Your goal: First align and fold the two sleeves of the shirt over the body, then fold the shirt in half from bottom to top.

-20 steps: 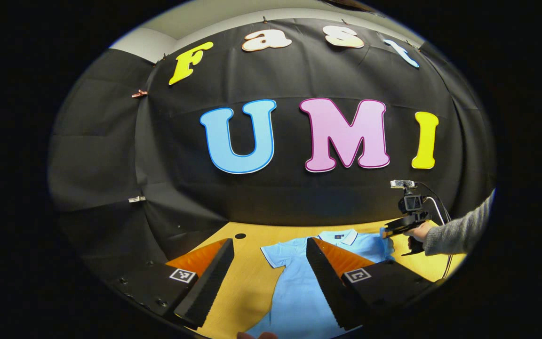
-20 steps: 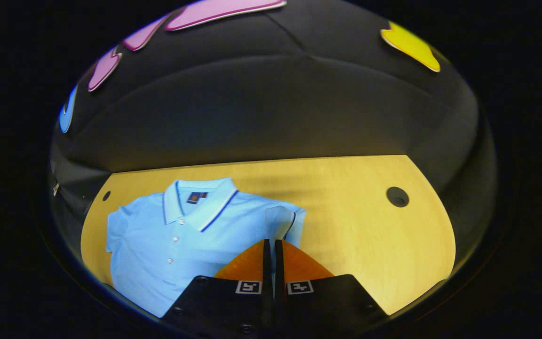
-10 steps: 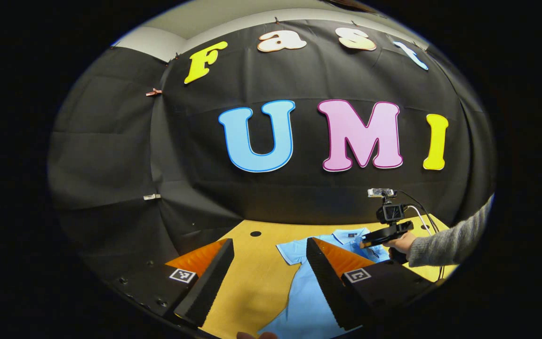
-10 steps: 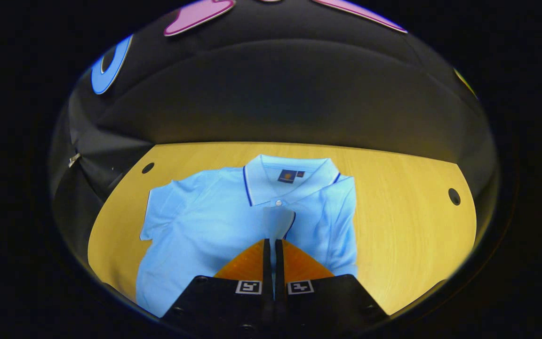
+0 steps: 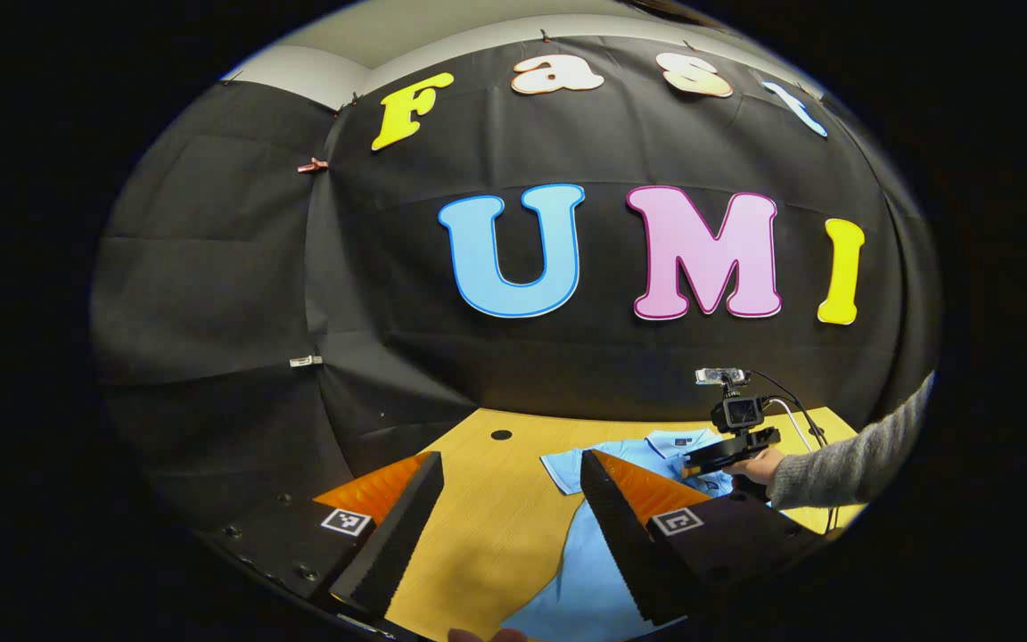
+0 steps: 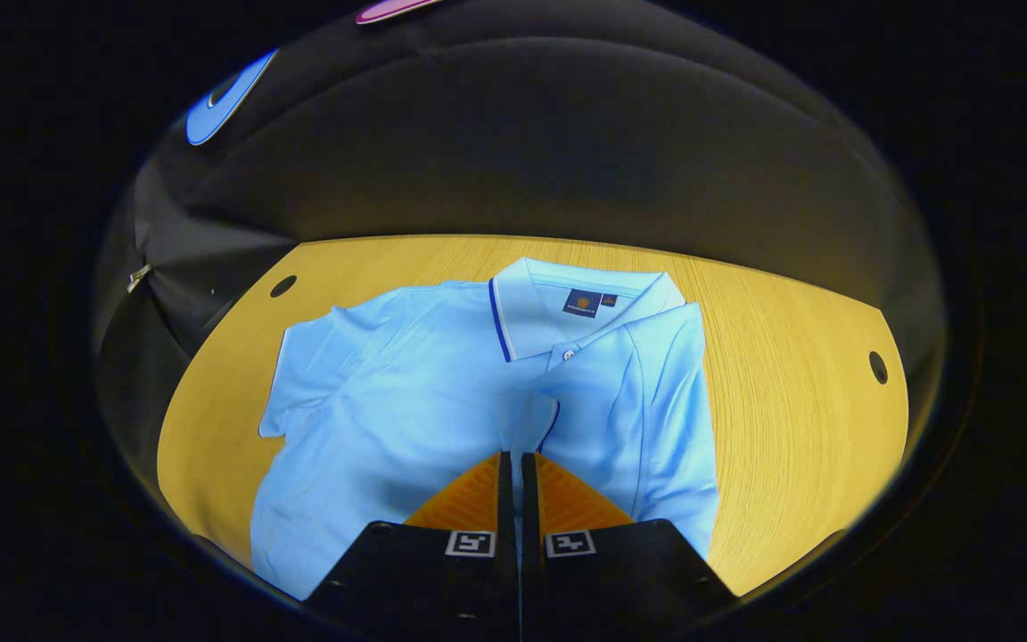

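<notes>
The light blue polo shirt (image 6: 406, 392) lies face up on the yellow wooden table (image 6: 790, 392), collar (image 6: 567, 299) toward 12 o'clock in the right gripper view. The step in hand looks like the first sleeve fold: the right claw (image 6: 518, 459) carries the right sleeve (image 6: 533, 421) over the chest, and the fabric on that side already lies doubled over the body, its folded edge running down at about 4 o'clock from the collar.

To do it well, I judge the sleeve cuff should be laid just below the placket buttons, with the folded side edge kept straight and parallel to the shirt's centre line. Lowering the cloth close to the body before letting go should stop it from springing back or wrinkling. The left sleeve (image 6: 304, 374) lies spread flat at 9 o'clock and would need a matching fold so the two meet evenly.

The right claw is pressed together, both fingers pinching the sleeve's cuff, whose dark-trimmed edge stands up just beyond the tips.

The left claw (image 5: 513, 473) is spread wide and holds nothing; it hangs above the table near the shirt's lower part, touching neither as far as I can tell. In the left gripper view, a hand (image 5: 759, 465) in a grey sleeve holds the right claw at 3 o'clock.
</notes>
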Demonstrator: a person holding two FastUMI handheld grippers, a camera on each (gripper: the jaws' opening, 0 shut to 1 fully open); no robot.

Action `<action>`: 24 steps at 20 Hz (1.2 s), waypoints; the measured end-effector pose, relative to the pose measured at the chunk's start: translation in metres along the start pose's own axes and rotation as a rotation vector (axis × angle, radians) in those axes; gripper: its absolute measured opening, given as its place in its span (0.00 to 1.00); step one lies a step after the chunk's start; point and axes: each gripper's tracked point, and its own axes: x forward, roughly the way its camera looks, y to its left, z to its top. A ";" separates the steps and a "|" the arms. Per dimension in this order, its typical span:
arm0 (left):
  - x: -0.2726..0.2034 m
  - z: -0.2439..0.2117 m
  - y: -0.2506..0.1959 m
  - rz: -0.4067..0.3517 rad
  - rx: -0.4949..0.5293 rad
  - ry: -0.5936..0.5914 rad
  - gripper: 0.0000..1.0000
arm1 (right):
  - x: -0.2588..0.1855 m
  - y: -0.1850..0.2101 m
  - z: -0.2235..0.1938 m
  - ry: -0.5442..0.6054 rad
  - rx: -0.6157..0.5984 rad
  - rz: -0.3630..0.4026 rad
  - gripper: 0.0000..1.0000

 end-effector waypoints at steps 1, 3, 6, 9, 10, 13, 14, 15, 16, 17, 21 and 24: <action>0.001 -0.001 0.001 0.002 -0.005 0.004 0.99 | 0.000 0.001 0.000 0.001 0.001 0.000 0.11; 0.002 0.000 0.000 -0.003 -0.012 0.008 0.99 | 0.001 0.002 -0.001 -0.001 0.002 0.005 0.16; 0.003 0.001 0.000 -0.008 -0.017 0.010 0.99 | 0.001 0.006 -0.002 -0.003 0.009 0.010 0.38; 0.004 0.002 0.000 -0.016 -0.009 0.013 0.99 | -0.001 0.010 0.000 -0.022 0.017 0.013 0.58; 0.004 0.001 0.000 -0.021 -0.004 0.015 0.99 | -0.003 0.014 0.004 -0.037 0.024 0.027 0.59; 0.006 -0.001 0.000 -0.033 0.013 0.025 0.98 | -0.013 0.014 0.026 -0.121 -0.002 0.019 0.84; 0.007 -0.002 0.000 -0.038 0.012 0.026 0.99 | -0.019 0.015 0.034 -0.159 -0.004 0.017 0.83; 0.007 -0.001 0.000 -0.045 0.010 0.027 0.98 | -0.027 0.016 0.045 -0.200 -0.004 0.019 0.84; 0.010 -0.002 -0.002 -0.053 0.008 0.029 0.99 | -0.038 0.017 0.055 -0.243 -0.004 0.020 0.84; 0.014 -0.003 -0.005 -0.063 0.008 0.031 0.98 | -0.049 0.019 0.065 -0.289 -0.008 0.024 0.83; 0.028 -0.010 -0.016 -0.120 0.007 0.049 0.98 | -0.115 0.021 0.100 -0.454 -0.061 0.019 0.83; 0.043 -0.014 -0.025 -0.155 0.003 0.046 0.99 | -0.182 0.023 0.113 -0.571 -0.061 0.017 0.83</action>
